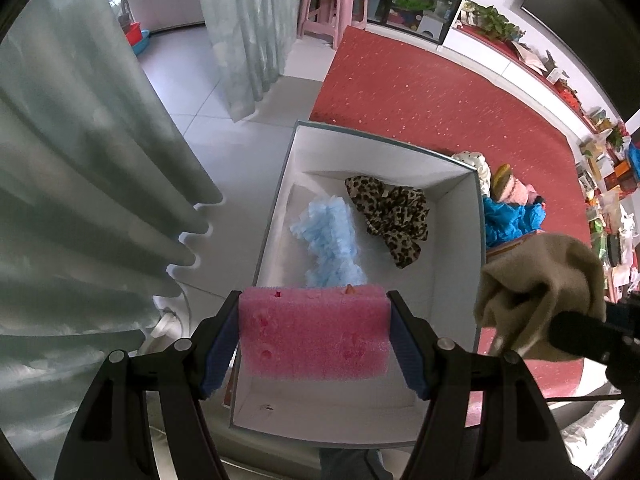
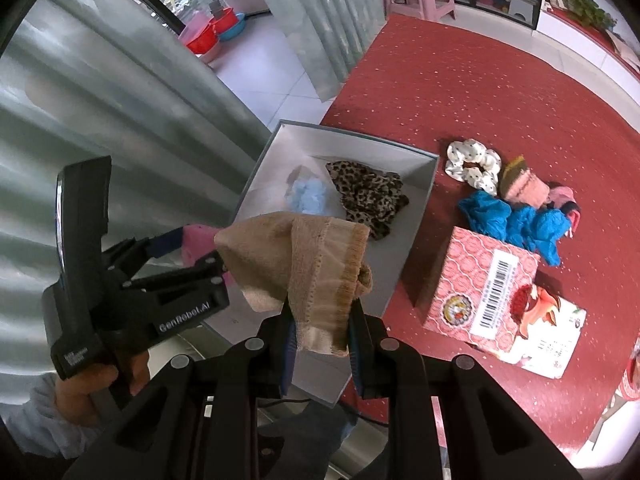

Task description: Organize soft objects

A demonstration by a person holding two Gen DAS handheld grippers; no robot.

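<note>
A red table cover (image 2: 460, 92) flecked with pale specks carried the work, and its left edge met grey-white floor tiles (image 1: 176, 92) and long pale green curtains (image 1: 80, 168). At twelve o'clock in both views stood a pink plastic stool (image 1: 332, 4) before glass-fronted shelves; red and blue basins (image 2: 212, 34) sat on the floor at eleven o'clock in the right wrist view.

An open white box (image 1: 456, 240) lay at the table's left edge. Inside it a fluffy light blue piece (image 1: 328, 236) rested beside a leopard-print scrunchie (image 1: 392, 216), which lay toward one o'clock of it. Outside the box, toward three o'clock, lay a white dotted scrunchie (image 2: 474, 166), a pink knitted item (image 2: 524, 188) and a crumpled blue cloth (image 2: 516, 220), with a patterned pink carton (image 2: 492, 292) just below them.

The left gripper (image 1: 314, 328) pointed steeply down over the box's near end, its jaws clamped on the two ends of a pink sponge (image 1: 316, 332) held crosswise above the box floor. A bare hand (image 2: 100, 384) with a pale sleeve gripped its handle at eight o'clock in the right wrist view.

The right gripper (image 2: 320, 336) also tilted steeply down, jaws pinched tight on a beige sock (image 2: 308, 264) that bunched up above the fingertips, hanging over the box's near right part, close beside the left gripper.
</note>
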